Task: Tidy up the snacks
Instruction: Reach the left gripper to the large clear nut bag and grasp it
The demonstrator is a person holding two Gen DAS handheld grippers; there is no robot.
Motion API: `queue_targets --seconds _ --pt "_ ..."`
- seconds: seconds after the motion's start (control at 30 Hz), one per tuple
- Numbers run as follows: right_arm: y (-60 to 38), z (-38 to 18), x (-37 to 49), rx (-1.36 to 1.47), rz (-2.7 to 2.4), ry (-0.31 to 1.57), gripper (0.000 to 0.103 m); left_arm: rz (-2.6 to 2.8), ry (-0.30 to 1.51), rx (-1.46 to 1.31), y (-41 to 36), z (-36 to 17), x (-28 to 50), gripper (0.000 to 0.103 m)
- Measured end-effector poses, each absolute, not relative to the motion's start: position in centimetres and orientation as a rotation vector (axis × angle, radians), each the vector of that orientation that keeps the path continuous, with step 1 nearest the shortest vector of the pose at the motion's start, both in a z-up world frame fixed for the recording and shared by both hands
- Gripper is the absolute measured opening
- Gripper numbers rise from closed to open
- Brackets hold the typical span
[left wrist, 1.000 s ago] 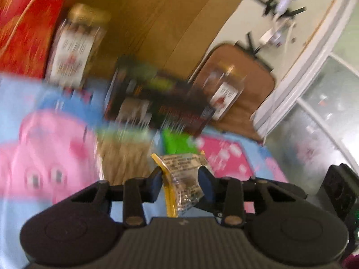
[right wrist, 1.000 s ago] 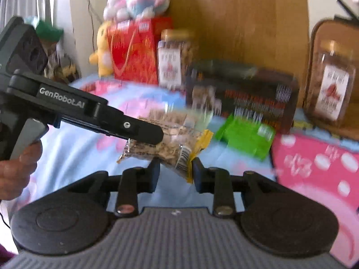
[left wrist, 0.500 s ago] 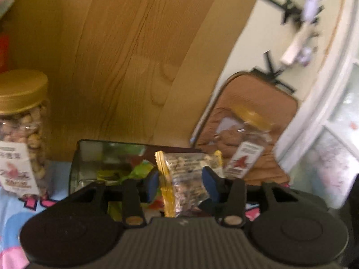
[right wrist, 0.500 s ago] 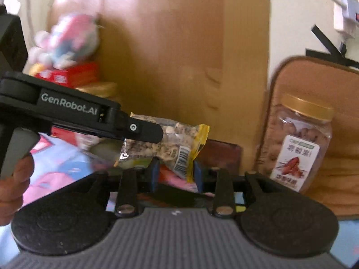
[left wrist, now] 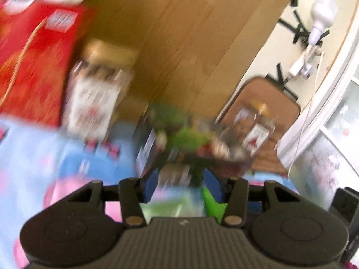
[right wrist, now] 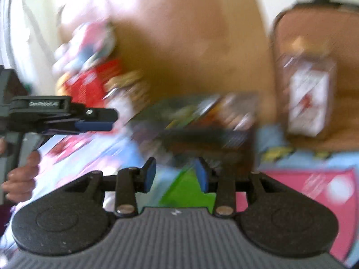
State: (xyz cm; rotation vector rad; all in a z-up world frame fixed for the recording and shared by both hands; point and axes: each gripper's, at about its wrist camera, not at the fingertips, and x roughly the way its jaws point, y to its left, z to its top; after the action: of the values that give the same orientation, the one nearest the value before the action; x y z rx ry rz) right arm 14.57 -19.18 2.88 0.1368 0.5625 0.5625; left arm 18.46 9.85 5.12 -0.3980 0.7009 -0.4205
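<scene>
Both your left hand-held gripper (left wrist: 182,185) and right hand-held gripper (right wrist: 175,174) have just been opening and stand partly open, empty, presumably because the packet went into the dark box (right wrist: 202,121).

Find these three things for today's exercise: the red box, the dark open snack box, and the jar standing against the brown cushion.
red box (left wrist: 36,67), left wrist view, on its front face.
dark open snack box (right wrist: 202,132), right wrist view, on its front wall.
jar (right wrist: 308,103), right wrist view, on its white label.
</scene>
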Motion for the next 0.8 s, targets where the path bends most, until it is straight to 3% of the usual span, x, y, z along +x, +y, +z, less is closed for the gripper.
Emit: queue_targets --seconds 0.07,0.13,0.2,0.27,0.3,0.5,0.8 --pt "-17.6 1.9 13.9 0.107 0.598 0.600 0.044 -0.430 0.743 -0.412 10.2 3.6 17.1 0.046" --pt "-16.1 1.4 13.4 0.063 0.604 0.619 0.053 -0.404 0.777 -0.406 10.1 2.1 16.3 0.060" --pt "-14.9 1.0 13.5 0.046 0.623 0.639 0.059 -0.365 0.798 -0.431 10.4 0.8 15.9 0.066" --pt "-13.9 0.5 13.5 0.043 0.618 0.674 0.058 -0.367 0.790 -0.434 10.3 0.2 15.3 0.063" --pt "-13.7 0.1 13.7 0.055 0.628 0.702 0.054 -0.377 0.792 -0.432 10.2 0.2 14.9 0.052" --pt "-12.7 0.2 9.8 0.071 0.610 0.709 0.046 -0.413 0.796 -0.480 10.9 -0.5 11.4 0.031" --pt "-11.2 0.6 5.4 0.044 0.670 0.707 0.029 -0.382 0.780 -0.501 11.3 -0.3 6.0 0.028"
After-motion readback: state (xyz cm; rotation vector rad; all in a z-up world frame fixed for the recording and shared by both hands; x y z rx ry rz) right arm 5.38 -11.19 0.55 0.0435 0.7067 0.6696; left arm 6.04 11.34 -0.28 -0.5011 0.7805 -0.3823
